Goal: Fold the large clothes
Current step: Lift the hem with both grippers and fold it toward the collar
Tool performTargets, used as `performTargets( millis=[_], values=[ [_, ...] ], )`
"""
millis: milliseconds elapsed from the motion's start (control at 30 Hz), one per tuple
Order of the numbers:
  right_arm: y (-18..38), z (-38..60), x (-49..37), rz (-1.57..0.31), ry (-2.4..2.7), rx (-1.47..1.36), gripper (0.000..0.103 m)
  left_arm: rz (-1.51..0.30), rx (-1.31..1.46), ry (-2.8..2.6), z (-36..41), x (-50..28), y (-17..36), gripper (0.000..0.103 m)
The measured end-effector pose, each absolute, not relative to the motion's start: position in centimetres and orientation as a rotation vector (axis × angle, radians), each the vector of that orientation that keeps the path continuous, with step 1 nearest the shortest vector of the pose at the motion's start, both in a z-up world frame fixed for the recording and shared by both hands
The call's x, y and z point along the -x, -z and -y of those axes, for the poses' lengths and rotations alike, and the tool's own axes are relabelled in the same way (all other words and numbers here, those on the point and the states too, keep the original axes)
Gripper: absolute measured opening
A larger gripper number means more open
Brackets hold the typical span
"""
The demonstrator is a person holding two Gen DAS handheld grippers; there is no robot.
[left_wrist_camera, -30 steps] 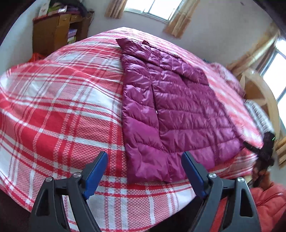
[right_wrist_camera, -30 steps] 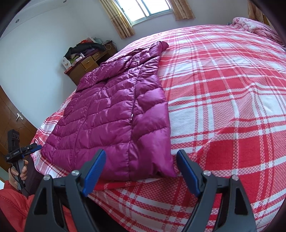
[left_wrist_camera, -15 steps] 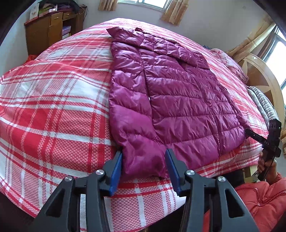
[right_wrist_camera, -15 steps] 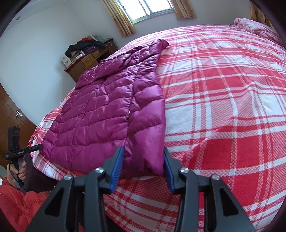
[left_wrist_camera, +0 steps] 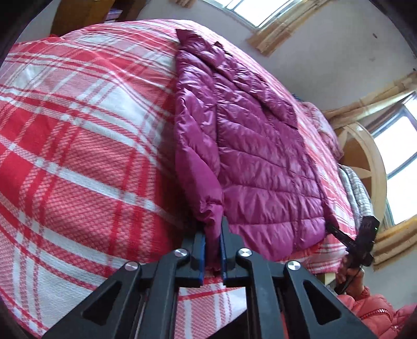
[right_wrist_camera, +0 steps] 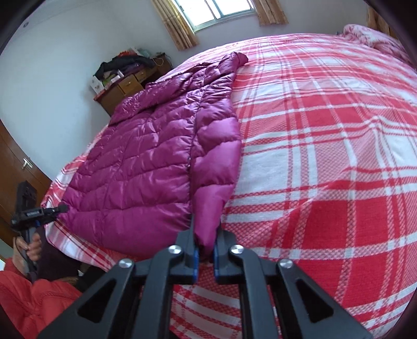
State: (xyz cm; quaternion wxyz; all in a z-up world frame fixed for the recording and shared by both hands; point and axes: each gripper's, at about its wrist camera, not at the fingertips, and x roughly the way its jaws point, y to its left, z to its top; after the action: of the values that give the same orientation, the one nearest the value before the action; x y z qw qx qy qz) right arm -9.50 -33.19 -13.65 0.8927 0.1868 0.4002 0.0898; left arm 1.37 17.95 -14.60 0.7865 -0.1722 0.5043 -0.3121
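Note:
A magenta quilted puffer jacket [left_wrist_camera: 260,156] lies flat on a bed with a red and white plaid cover [left_wrist_camera: 78,146]. My left gripper [left_wrist_camera: 212,242] is shut on the cuff of the jacket's left-hand sleeve at the near hem. In the right wrist view the same jacket [right_wrist_camera: 146,167] lies to the left, and my right gripper [right_wrist_camera: 204,247] is shut on the cuff of the sleeve on its right edge. Each gripper also shows in the other's view, the right one [left_wrist_camera: 362,242] and the left one [right_wrist_camera: 34,213].
A wooden dresser [right_wrist_camera: 125,86] with clutter stands by the far wall under a curtained window [right_wrist_camera: 219,13]. A wooden headboard [left_wrist_camera: 365,161] and striped pillow are at the bed's right end. The person's red jacket [right_wrist_camera: 31,302] is at the bed's near edge.
Both grippers have closed from wide open onto the sleeve cuffs. Both have moved in closer to the jacket's near hem.

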Motion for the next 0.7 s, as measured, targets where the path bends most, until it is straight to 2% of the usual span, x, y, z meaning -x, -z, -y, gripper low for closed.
performTargets(
  millis=[367,700],
  values=[
    [7.1,33.7,13.3,-0.714,-0.351,-0.489,0.007,-0.963,0.392,0.871,-17.9,1.2,8.5,0.004],
    [0.8,36.5,16.4,-0.558,-0.421,-0.653,0.007,-0.863,0.57,0.923,-19.6,1.9,1.7,0.004]
  ],
)
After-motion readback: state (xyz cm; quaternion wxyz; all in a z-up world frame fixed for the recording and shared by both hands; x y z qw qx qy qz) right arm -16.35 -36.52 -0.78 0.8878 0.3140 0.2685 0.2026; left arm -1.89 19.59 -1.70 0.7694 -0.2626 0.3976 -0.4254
